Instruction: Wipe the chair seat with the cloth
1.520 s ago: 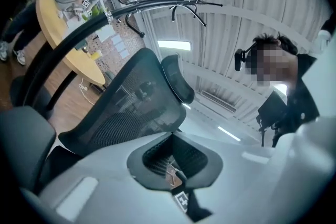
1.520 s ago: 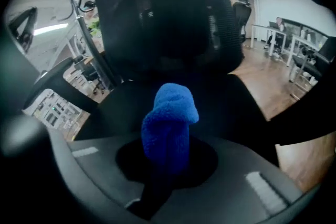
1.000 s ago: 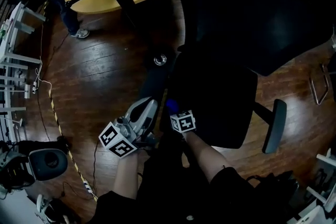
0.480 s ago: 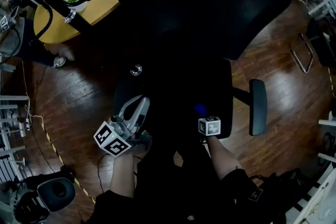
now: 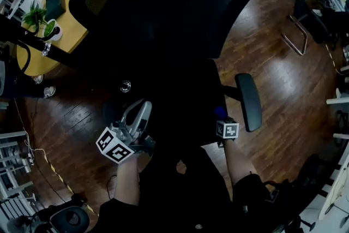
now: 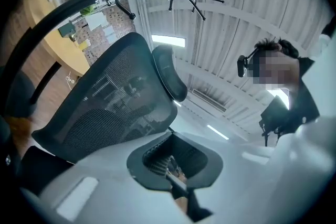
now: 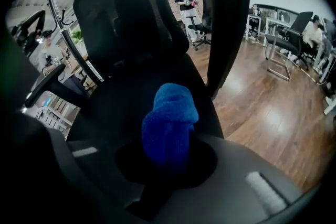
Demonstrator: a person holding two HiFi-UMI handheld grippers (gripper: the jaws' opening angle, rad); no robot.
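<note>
Spreading round the chair seat (image 5: 182, 98) and blue cloth (image 5: 220, 112) lies wood floor (image 5: 283, 84).

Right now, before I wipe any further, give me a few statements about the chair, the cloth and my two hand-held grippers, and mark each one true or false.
1. The right hand-held gripper is shut on a blue cloth. True.
2. The chair is white. False: its backrest, seat and armrest are all black.
3. The left hand-held gripper also grips the cloth. False: its jaws are together with nothing between them, and it sits off the seat's left edge.
4. The floor is dark wood. True.
5. A potted plant stands on the yellow table. True.
</note>
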